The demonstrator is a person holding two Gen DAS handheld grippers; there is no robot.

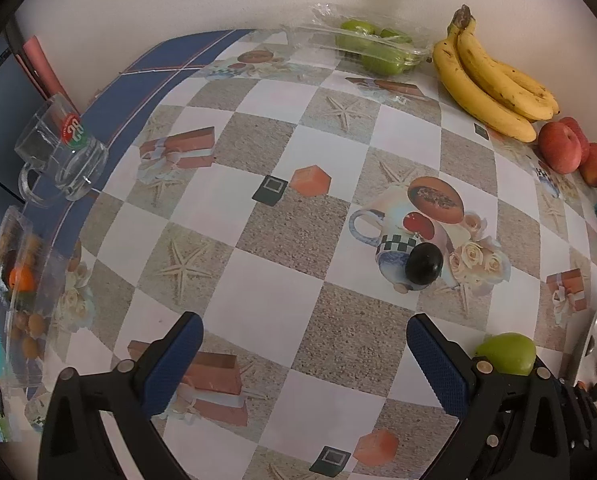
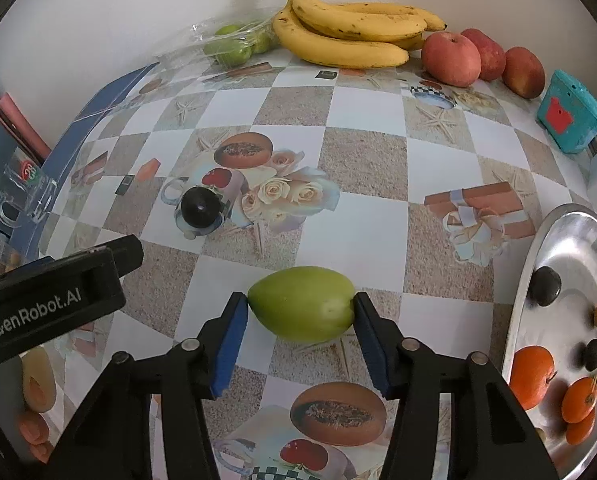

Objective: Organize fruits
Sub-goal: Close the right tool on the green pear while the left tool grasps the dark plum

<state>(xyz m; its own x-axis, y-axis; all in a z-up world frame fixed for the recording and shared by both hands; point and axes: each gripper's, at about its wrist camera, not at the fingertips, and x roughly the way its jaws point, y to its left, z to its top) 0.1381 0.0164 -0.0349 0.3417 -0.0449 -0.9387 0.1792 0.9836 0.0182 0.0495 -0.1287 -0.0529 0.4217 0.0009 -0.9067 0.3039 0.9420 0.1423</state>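
Note:
My right gripper (image 2: 301, 309) is shut on a green fruit (image 2: 301, 304), its blue pads touching both ends, low over the patterned tablecloth. The same green fruit (image 1: 506, 353) shows at the lower right of the left wrist view. My left gripper (image 1: 304, 346) is open and empty above the cloth. A dark plum (image 1: 423, 265) lies ahead of it, also in the right wrist view (image 2: 200, 206). A metal plate (image 2: 570, 236) at the right holds oranges (image 2: 532, 376), dark plums (image 2: 545, 286) and small brownish fruits.
Bananas (image 2: 350, 36), red apples (image 2: 450, 59) and bagged green fruits (image 2: 234, 46) lie along the back wall. A teal box (image 2: 570, 116) stands at the right. A glass mug (image 1: 58, 152) and a clear fruit container (image 1: 18, 288) sit at the left edge.

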